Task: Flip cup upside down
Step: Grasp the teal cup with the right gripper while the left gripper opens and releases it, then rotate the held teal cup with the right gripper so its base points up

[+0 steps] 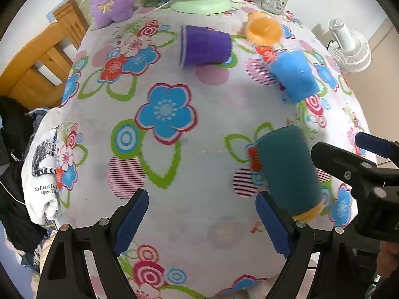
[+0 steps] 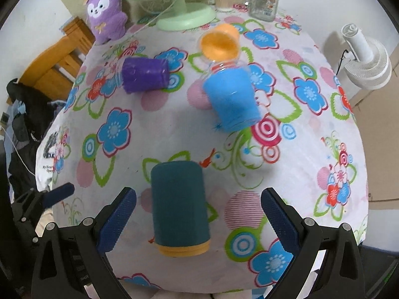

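Lying on its side at six o'clock on the floral tablecloth (image 2: 311,134), the teal cup (image 2: 179,206) is looking light, rigid and slippery, suiting a mid-wall grasp, while the right gripper (image 2: 198,220) and left gripper (image 1: 202,220) are both hovering released, grasping nothing.

A home, likely a bedroom: flowered cloth (image 2: 174,134) over the table, purple plush toy (image 2: 106,15), green fan (image 2: 185,16), glass jar (image 2: 263,2), wooden bed frame (image 1: 45,57), clothes (image 1: 15,149) heaped alongside, small white fan (image 2: 366,59).
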The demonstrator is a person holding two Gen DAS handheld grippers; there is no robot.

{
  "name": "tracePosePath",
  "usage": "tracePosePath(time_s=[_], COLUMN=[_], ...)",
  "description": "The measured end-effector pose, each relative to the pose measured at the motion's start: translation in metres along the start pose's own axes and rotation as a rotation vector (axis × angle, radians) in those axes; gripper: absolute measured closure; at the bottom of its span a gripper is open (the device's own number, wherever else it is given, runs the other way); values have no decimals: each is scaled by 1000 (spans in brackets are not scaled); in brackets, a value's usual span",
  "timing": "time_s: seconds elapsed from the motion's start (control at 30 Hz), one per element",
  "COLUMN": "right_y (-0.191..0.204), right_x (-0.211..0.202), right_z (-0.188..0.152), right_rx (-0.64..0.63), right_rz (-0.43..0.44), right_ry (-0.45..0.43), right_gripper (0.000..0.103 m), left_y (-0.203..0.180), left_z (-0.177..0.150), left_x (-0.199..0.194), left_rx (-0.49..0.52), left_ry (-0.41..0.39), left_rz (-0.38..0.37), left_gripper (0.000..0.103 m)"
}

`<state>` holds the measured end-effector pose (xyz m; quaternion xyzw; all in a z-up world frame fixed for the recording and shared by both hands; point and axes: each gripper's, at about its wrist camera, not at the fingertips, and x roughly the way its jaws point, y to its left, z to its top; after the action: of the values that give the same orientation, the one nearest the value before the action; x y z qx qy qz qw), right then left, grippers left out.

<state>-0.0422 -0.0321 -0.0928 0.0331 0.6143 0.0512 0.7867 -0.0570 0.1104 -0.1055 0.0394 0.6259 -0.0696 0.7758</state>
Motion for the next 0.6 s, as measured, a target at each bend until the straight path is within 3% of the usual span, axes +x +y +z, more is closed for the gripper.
tracePosePath(time_s=[0.3, 0.6], right_y=[20, 29], right_x=[42, 78], right_z=[2, 9], right_rx=[-29, -83], right_rz=[-42, -78], right_ry=[118, 221], right_gripper=[7, 12], left_y=[15, 17], left_z=[4, 11], left_x=[29, 52], left_rx=[71, 119], left_ry=[28, 80], left_rz=[8, -36], left_gripper=[14, 14])
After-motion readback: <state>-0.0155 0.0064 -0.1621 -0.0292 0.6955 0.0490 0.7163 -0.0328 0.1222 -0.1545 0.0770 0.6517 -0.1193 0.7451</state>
